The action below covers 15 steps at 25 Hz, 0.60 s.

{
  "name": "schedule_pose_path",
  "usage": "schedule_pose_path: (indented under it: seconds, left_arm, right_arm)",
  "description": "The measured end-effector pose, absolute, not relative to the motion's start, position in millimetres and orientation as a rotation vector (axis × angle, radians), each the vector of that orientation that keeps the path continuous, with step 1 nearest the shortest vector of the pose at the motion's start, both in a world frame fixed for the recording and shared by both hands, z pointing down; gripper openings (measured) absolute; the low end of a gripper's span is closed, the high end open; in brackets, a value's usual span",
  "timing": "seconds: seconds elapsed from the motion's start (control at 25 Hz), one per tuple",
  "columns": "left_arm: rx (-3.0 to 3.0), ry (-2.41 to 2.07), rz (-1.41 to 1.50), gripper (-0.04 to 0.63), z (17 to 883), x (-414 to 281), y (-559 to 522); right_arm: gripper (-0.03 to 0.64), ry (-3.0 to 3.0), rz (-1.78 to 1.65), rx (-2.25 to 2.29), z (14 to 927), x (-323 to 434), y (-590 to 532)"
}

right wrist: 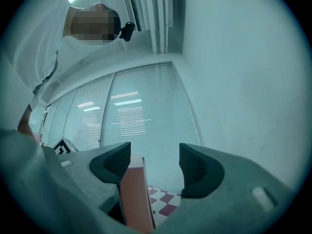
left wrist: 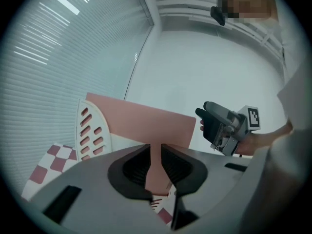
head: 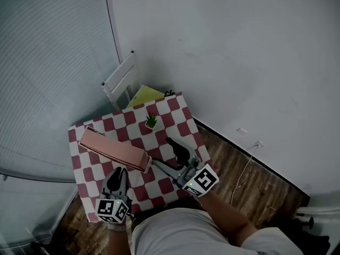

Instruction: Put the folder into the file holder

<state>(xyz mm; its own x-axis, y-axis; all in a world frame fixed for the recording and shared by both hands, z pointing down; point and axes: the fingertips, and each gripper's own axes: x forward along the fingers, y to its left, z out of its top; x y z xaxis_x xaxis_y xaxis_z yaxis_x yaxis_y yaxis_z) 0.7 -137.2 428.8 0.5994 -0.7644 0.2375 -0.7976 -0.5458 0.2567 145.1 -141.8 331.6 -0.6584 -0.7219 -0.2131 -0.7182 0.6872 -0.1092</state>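
Head view puts the left gripper (head: 118, 177) at the near left of the checkered table (head: 183, 122). It is clamped tight on the near edge of the pink folder (head: 114, 150) and holds it on edge, pointing toward the far left, presumably to line it up with the white slotted file holder (left wrist: 92, 130). Pink shows through the holder's slots in the left gripper view, so the folder's far end is behind or inside it; I cannot tell which. Further right, the right gripper (head: 178, 149) has its jaws wide. The folder's end sits beside one jaw, unpinched, likely so this gripper can steady or guide it.
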Motion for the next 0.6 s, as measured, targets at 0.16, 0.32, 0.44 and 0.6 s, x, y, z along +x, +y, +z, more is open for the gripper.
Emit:
schedule_pose_path:
  seconds: [0.16, 0.32, 0.44, 0.6]
  left_arm:
    - [2.554, -1.225, 0.096, 0.051, 406.3, 6.7, -139.9]
    - [2.618, -1.185, 0.079, 0.052, 389.4, 10.2, -142.0]
    - [2.655, -1.151, 0.087, 0.055, 379.3, 9.2, -143.4]
    - [2.691, -1.109, 0.094, 0.061, 376.6, 11.6, -141.8]
  right_arm:
    - [0.298, 2.616, -0.048, -1.271, 327.0, 170.6, -137.4]
    - [0.299, 2.589, -0.077, -1.361, 326.4, 186.2, -128.3]
    - [0.298, 2.584, -0.076, -1.429, 328.9, 186.4, -117.7]
    - [0.287, 2.58, -0.065, -1.506, 332.4, 186.2, -104.7]
